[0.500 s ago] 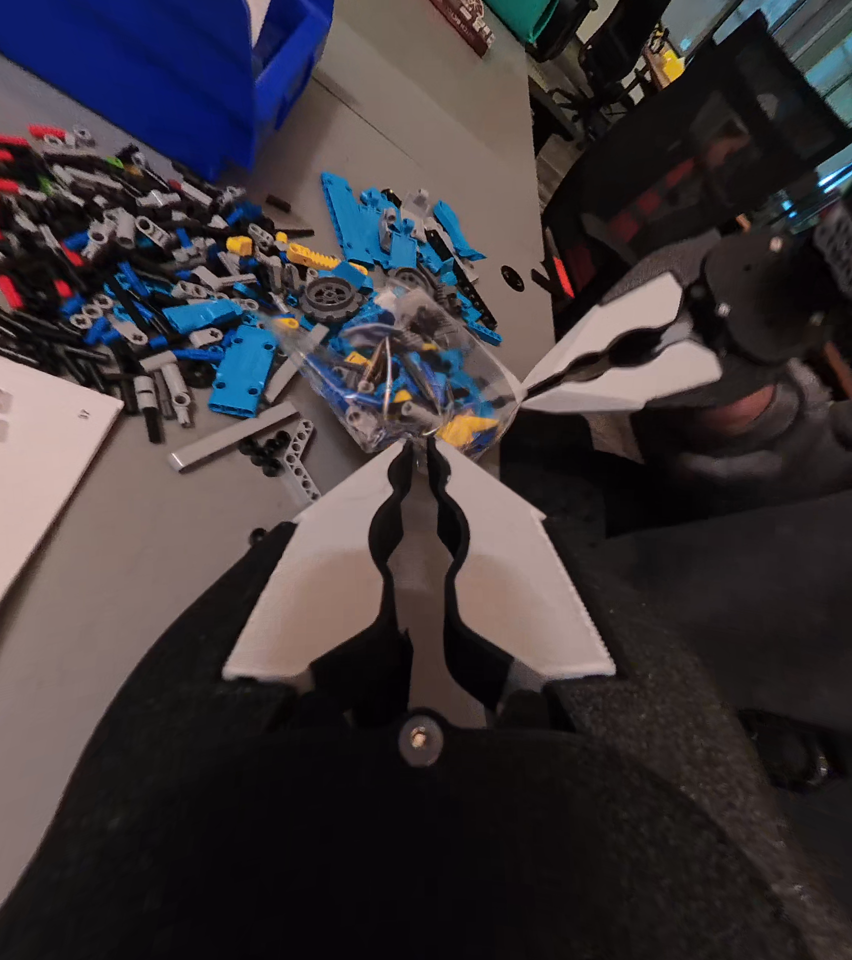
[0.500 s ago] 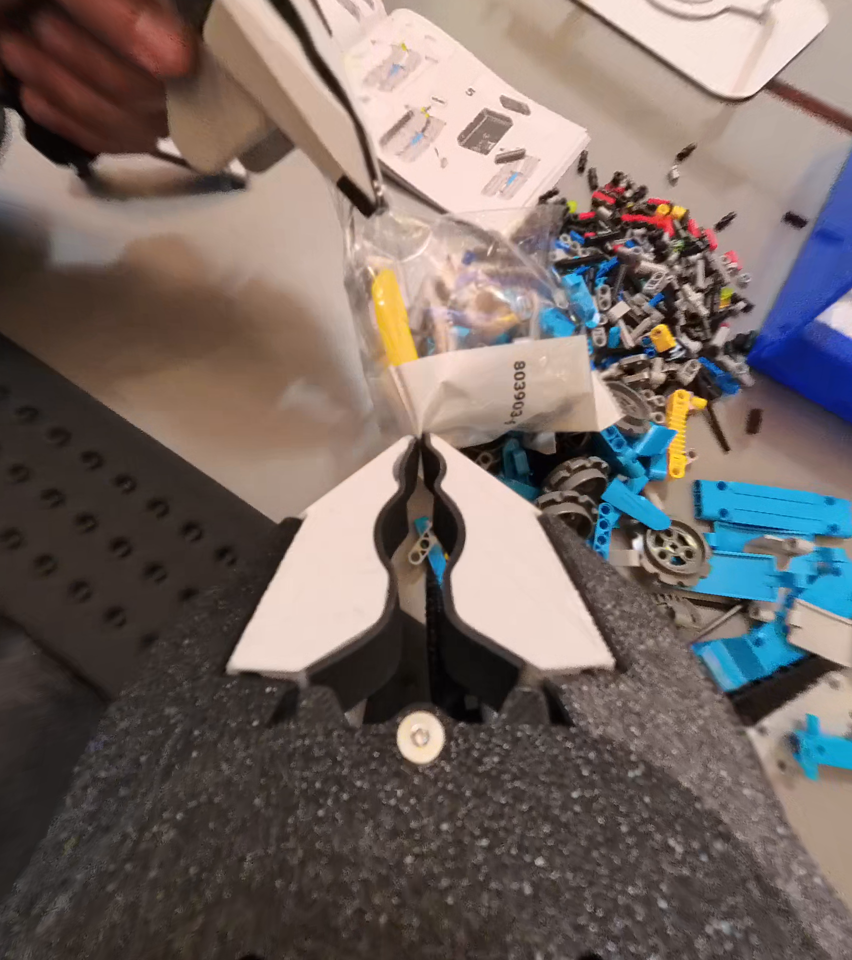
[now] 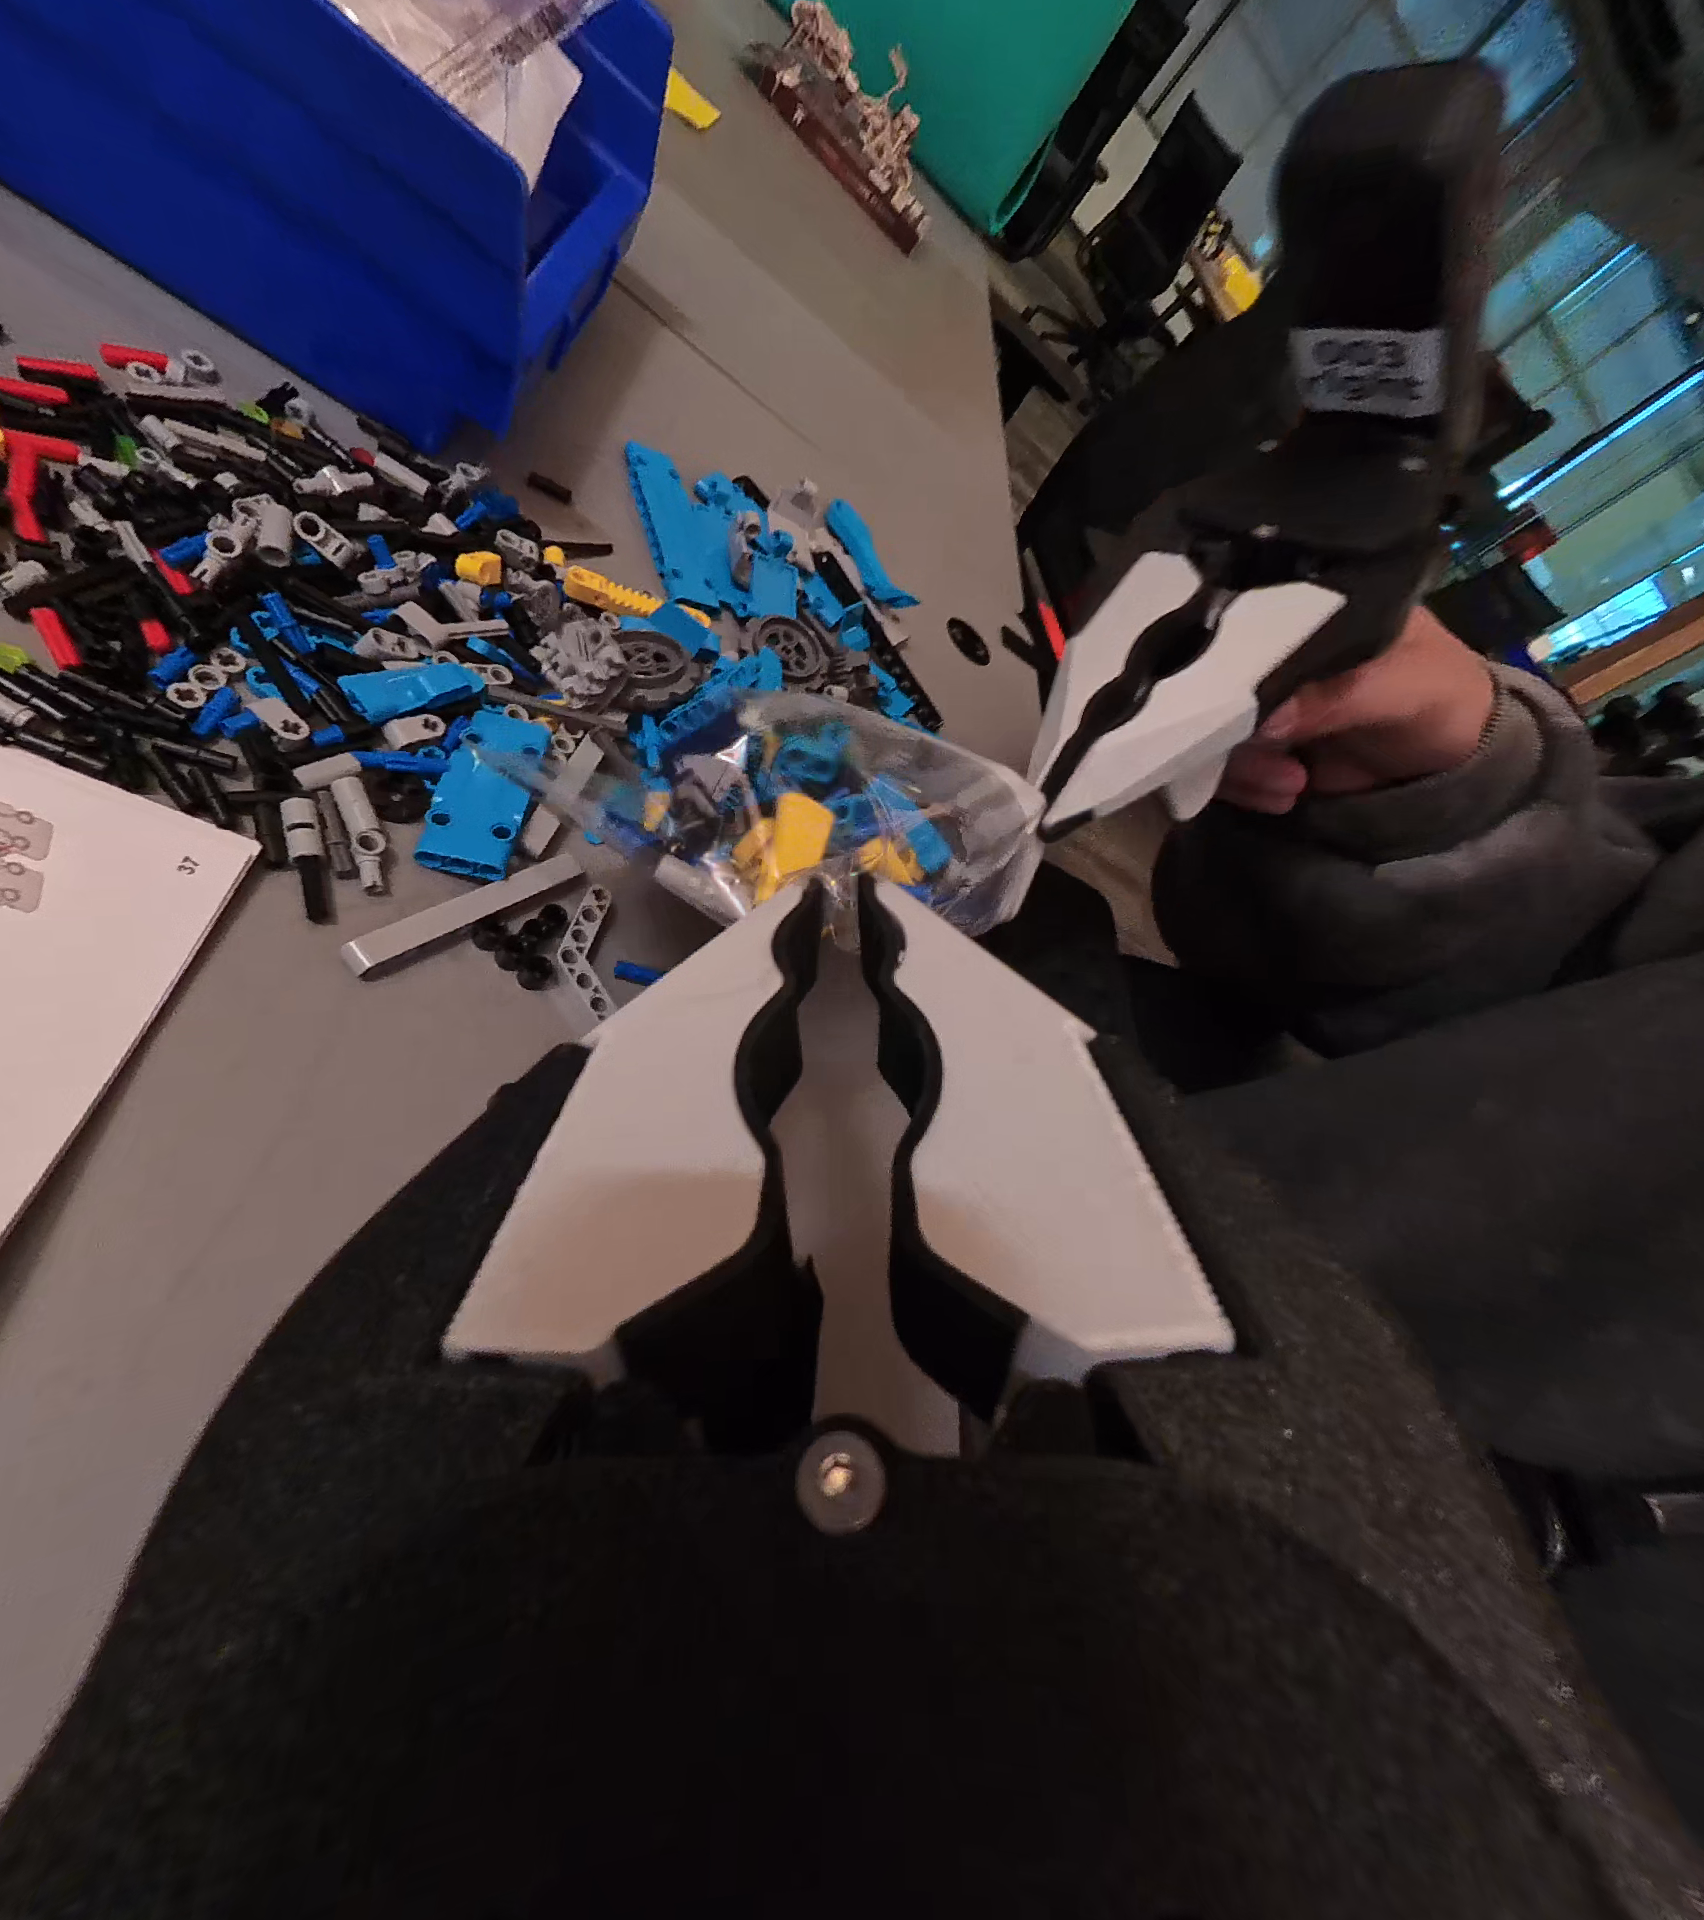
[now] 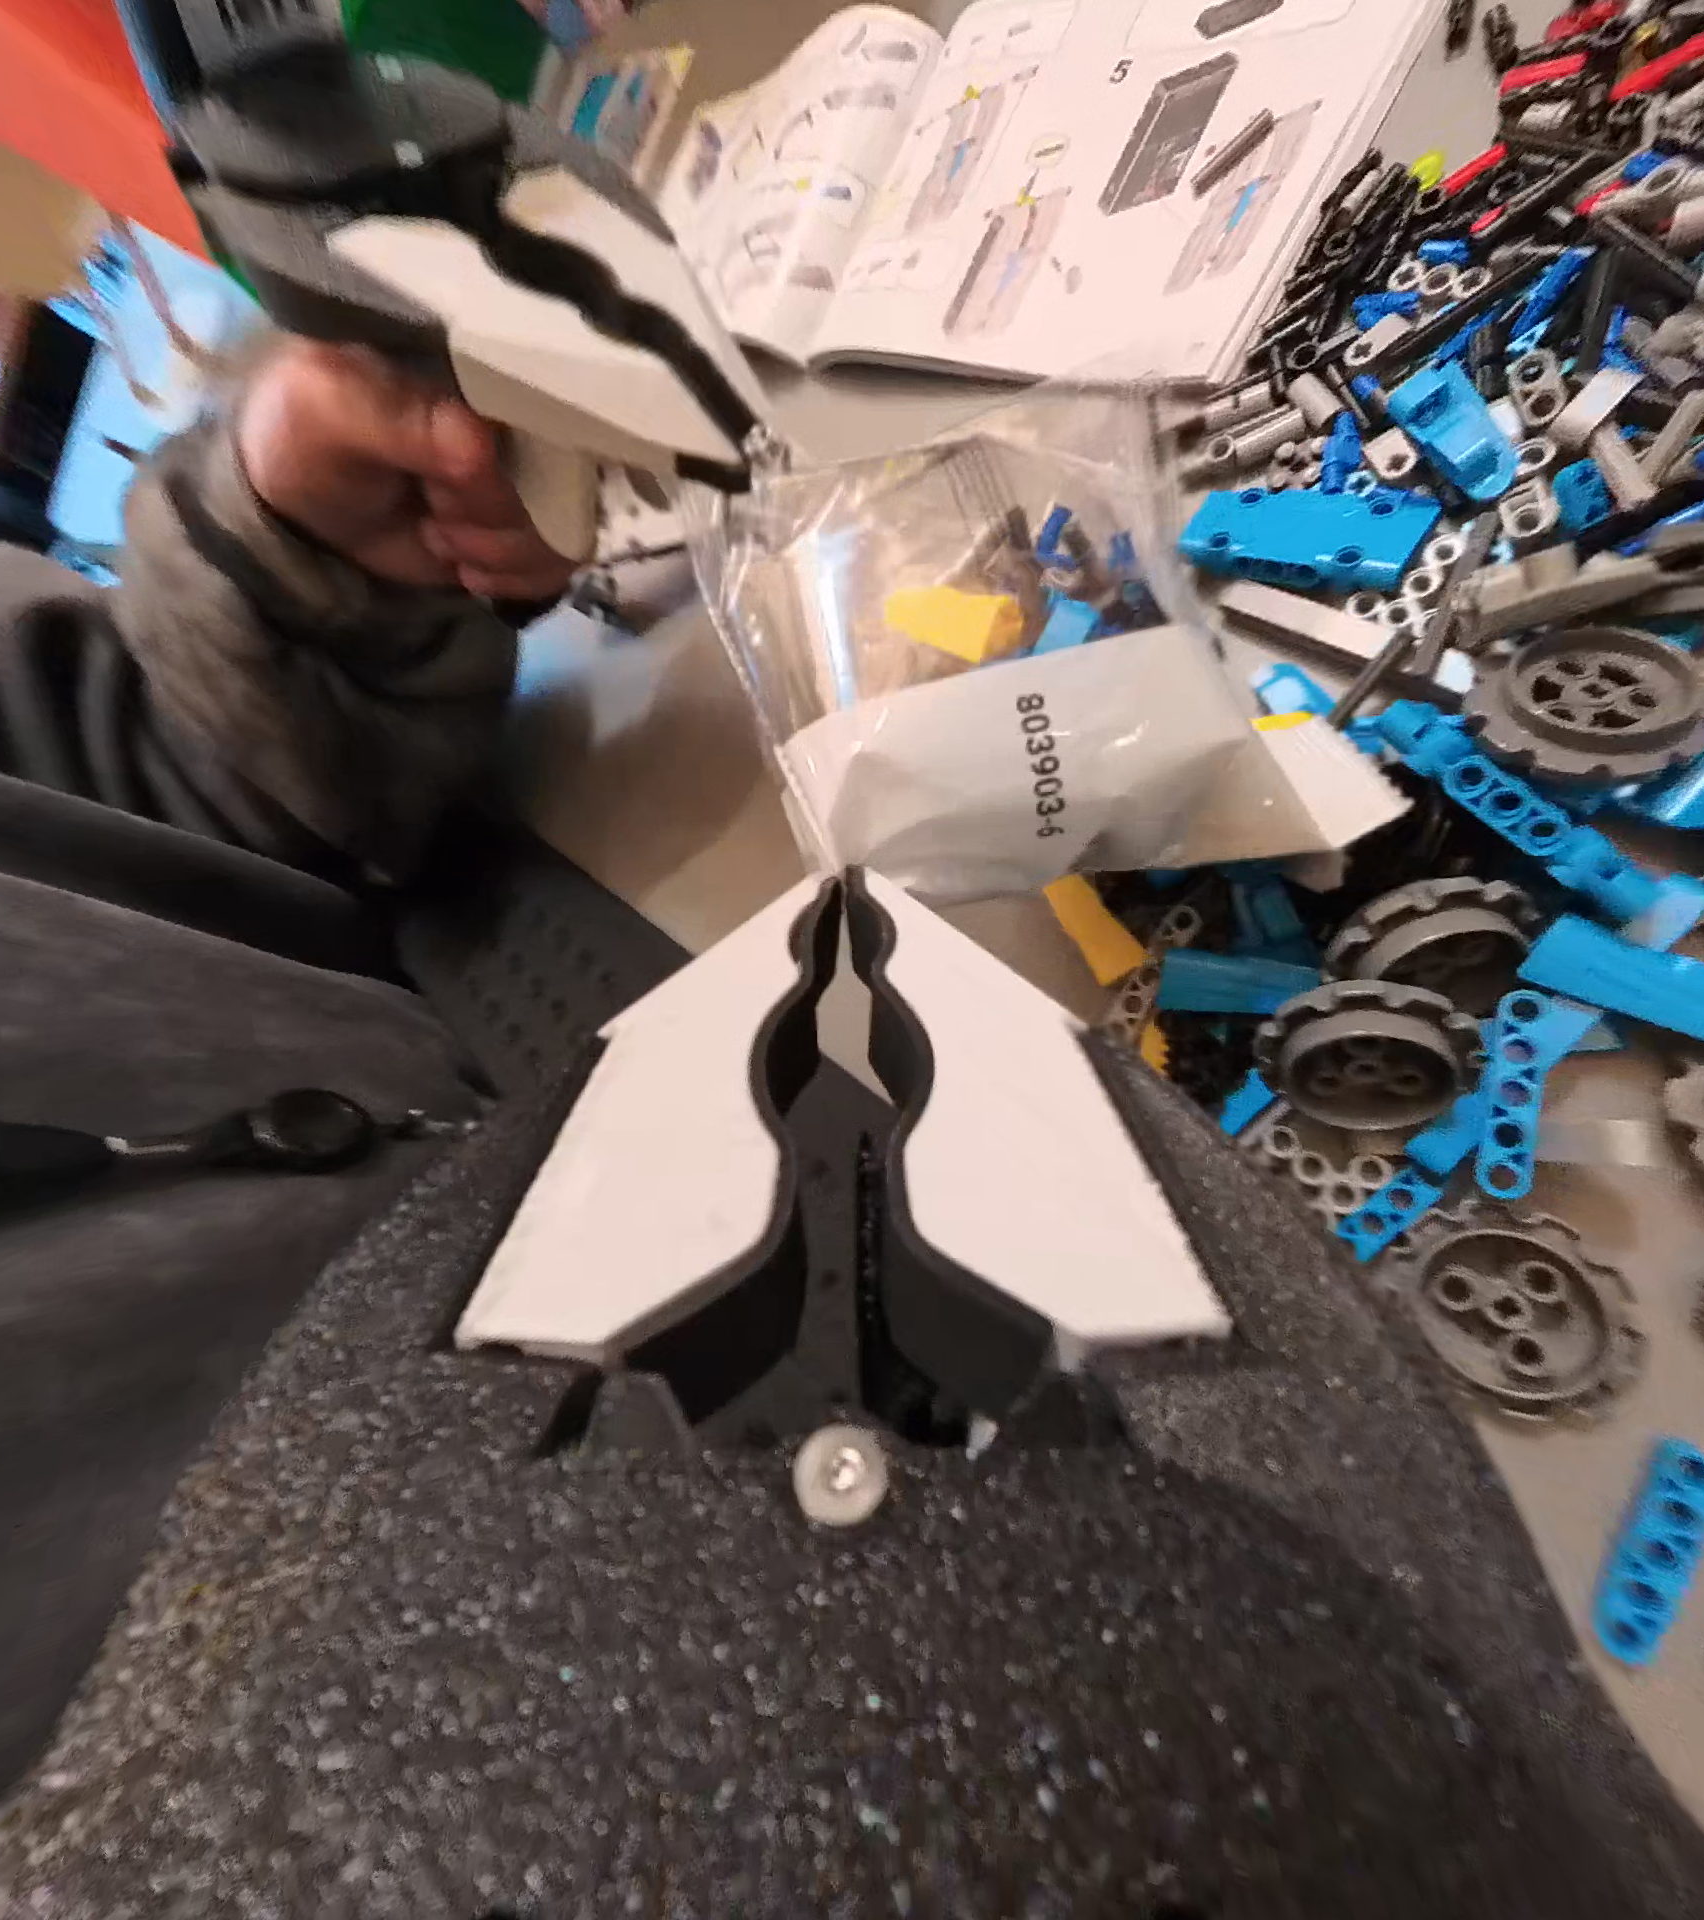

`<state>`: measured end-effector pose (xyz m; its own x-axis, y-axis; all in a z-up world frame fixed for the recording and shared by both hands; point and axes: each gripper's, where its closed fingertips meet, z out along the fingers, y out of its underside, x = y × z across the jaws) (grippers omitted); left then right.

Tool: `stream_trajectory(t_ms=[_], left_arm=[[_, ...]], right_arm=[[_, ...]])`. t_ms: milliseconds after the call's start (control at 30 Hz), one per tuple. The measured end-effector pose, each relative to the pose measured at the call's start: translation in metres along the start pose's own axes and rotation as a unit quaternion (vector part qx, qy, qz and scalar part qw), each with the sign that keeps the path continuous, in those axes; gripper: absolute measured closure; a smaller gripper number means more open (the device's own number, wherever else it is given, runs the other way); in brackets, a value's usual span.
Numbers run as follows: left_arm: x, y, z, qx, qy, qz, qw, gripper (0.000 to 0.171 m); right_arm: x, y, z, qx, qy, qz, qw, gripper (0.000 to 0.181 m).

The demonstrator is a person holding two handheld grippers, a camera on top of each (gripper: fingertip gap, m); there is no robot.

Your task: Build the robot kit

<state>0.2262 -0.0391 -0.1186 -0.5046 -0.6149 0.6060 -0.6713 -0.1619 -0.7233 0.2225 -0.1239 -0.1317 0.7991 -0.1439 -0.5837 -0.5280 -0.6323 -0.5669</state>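
Two grippers clamp one clear plastic bag (image 3: 806, 800) of small blue and yellow parts, held above the grey table (image 3: 235, 1122). Left gripper (image 3: 835, 902) pinches one edge; right gripper (image 4: 843, 883) pinches the white-labelled end. Loose building pieces (image 3: 287, 613) lie heaped beyond, an instruction booklet (image 3: 17, 956) beside them, a blue bin (image 3: 328, 177) behind.
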Motion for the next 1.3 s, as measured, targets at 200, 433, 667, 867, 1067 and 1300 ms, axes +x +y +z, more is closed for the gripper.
stream_trajectory(t_ms=[200, 433, 667, 867, 1067, 1300], left_arm=[[0.001, -0.011, -0.002, 0.019, 0.029, -0.064, 0.997, 0.167], [0.002, -0.046, 0.001, 0.015, 0.085, -0.207, 0.974, 0.168], [0.006, -0.051, 0.005, -0.014, 0.094, -0.246, 0.965, 0.169], [0.01, -0.052, 0.003, -0.05, 0.105, -0.264, 0.958, 0.168], [0.026, -0.053, -0.004, -0.068, 0.108, -0.205, 0.97, 0.169], [0.048, -0.036, -0.012, -0.079, 0.097, -0.088, 0.988, 0.171]], right_arm=[[-0.007, -0.011, -0.005, 0.033, -0.133, 0.118, 0.984, 0.181], [-0.015, -0.034, -0.022, 0.051, -0.221, 0.165, 0.96, 0.181], [-0.008, -0.04, -0.032, 0.042, -0.249, 0.208, 0.945, 0.181], [-0.008, -0.044, -0.038, 0.032, -0.264, 0.227, 0.937, 0.181], [-0.009, -0.045, -0.043, 0.03, -0.253, 0.211, 0.944, 0.181], [-0.026, -0.027, -0.032, -0.006, -0.057, -0.128, 0.99, 0.181]])
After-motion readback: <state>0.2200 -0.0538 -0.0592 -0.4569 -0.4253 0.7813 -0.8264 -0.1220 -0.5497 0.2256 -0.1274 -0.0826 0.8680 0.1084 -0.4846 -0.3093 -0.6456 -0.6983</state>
